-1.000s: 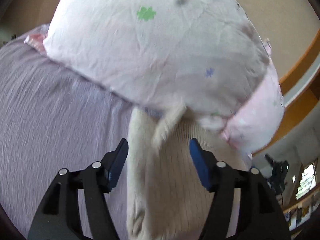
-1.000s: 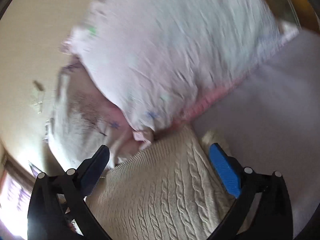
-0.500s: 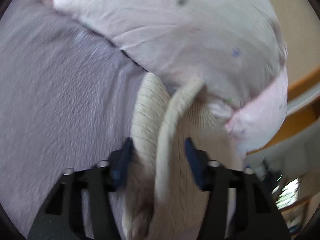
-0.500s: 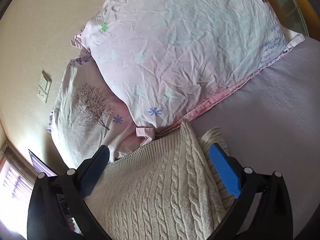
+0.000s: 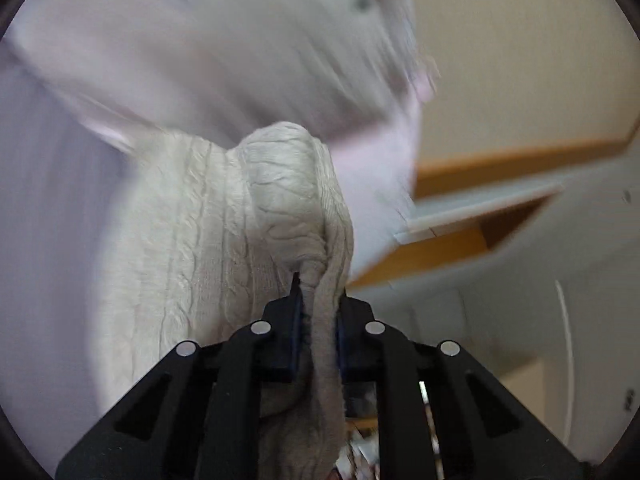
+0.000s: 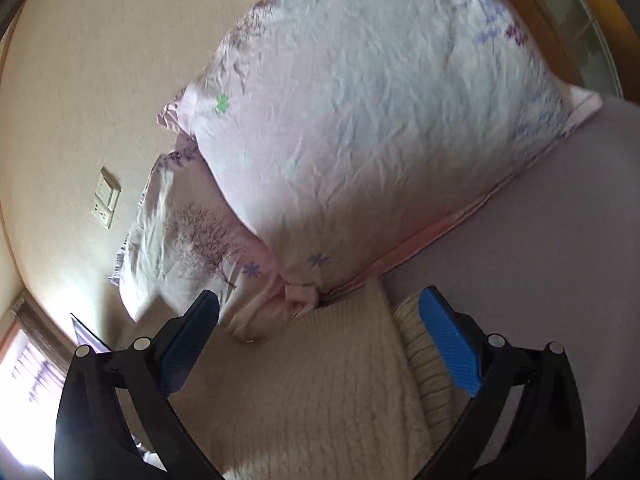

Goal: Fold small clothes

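A cream cable-knit sweater (image 5: 208,240) lies on the lilac bed sheet (image 5: 52,220). My left gripper (image 5: 318,300) is shut on a bunched edge of the sweater and holds that fold raised. In the right wrist view the sweater (image 6: 320,384) lies flat between and below the blue fingers (image 6: 450,340). My right gripper (image 6: 320,320) is open and empty above the sweater, near its top edge by the pillows.
A large pink floral pillow (image 6: 380,120) lies just beyond the sweater, with a second pillow (image 6: 192,240) beside it against the beige wall (image 6: 80,80). The lilac sheet (image 6: 560,260) stretches to the right. A wooden frame (image 5: 500,200) shows at the right.
My left gripper has closed on the sweater's edge and lifted it, and its view has swung right. My right gripper has stayed open over the sweater.
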